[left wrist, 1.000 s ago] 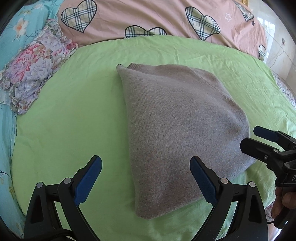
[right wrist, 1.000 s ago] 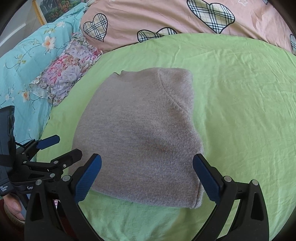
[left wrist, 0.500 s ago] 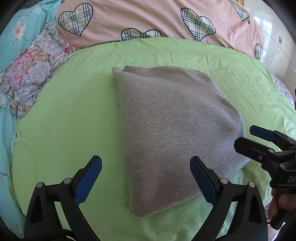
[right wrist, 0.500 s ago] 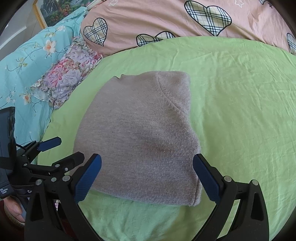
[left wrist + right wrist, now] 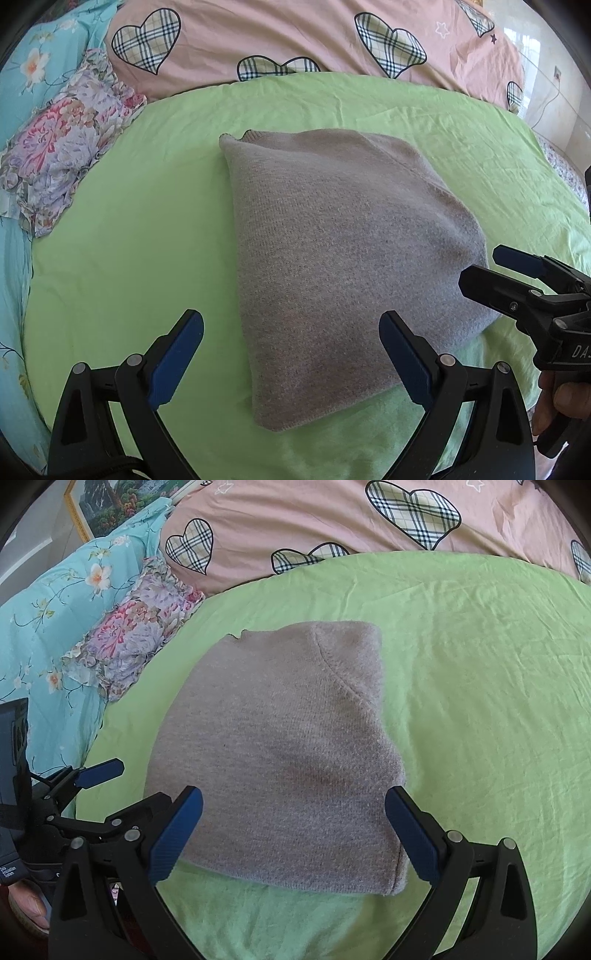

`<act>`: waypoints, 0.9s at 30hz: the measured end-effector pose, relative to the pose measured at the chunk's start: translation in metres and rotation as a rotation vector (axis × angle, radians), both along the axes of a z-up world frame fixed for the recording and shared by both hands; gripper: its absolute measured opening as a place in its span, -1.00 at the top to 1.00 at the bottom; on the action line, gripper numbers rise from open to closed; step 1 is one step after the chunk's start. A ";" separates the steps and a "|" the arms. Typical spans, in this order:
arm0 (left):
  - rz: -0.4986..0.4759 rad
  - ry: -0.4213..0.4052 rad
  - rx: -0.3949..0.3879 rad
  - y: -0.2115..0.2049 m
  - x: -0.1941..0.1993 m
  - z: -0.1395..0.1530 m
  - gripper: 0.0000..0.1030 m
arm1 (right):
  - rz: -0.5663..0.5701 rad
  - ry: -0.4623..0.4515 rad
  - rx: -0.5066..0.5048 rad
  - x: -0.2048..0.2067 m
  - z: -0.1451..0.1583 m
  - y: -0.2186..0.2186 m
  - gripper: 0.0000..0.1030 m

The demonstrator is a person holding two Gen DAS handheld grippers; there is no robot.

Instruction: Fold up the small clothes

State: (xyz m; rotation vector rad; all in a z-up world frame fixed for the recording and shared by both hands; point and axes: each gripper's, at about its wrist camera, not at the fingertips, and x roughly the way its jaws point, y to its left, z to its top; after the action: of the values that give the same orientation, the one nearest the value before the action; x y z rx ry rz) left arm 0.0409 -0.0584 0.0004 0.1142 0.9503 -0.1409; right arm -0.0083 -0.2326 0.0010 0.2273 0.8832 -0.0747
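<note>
A grey knitted sweater (image 5: 343, 258) lies folded into a compact block on the green sheet (image 5: 129, 240); it also shows in the right wrist view (image 5: 280, 753). My left gripper (image 5: 291, 354) is open and empty, hovering just short of the sweater's near left corner. My right gripper (image 5: 295, 830) is open and empty above the sweater's near edge. The right gripper also shows at the right edge of the left wrist view (image 5: 491, 269), beside the sweater's right corner. The left gripper shows at the left of the right wrist view (image 5: 125, 790).
A pink quilt with plaid hearts (image 5: 295, 33) lies along the far side of the bed. A floral pillow (image 5: 62, 147) and a turquoise floral cover (image 5: 44, 605) lie at the left. A framed picture (image 5: 122, 498) stands at the far left.
Both grippers have drawn back a little from the sweater, staying open. The sweater has not moved.
</note>
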 end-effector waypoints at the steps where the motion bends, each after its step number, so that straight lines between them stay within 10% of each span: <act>1: -0.002 0.001 0.000 0.000 0.000 0.000 -0.87 | -0.001 0.000 0.003 0.000 0.000 -0.001 -0.92; 27: 0.002 0.000 0.003 -0.003 -0.001 0.001 -0.87 | 0.000 -0.005 0.006 -0.001 0.002 0.000 -0.92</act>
State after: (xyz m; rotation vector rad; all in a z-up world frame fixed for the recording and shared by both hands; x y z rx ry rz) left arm 0.0398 -0.0616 0.0012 0.1163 0.9501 -0.1381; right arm -0.0097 -0.2323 0.0026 0.2328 0.8782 -0.0715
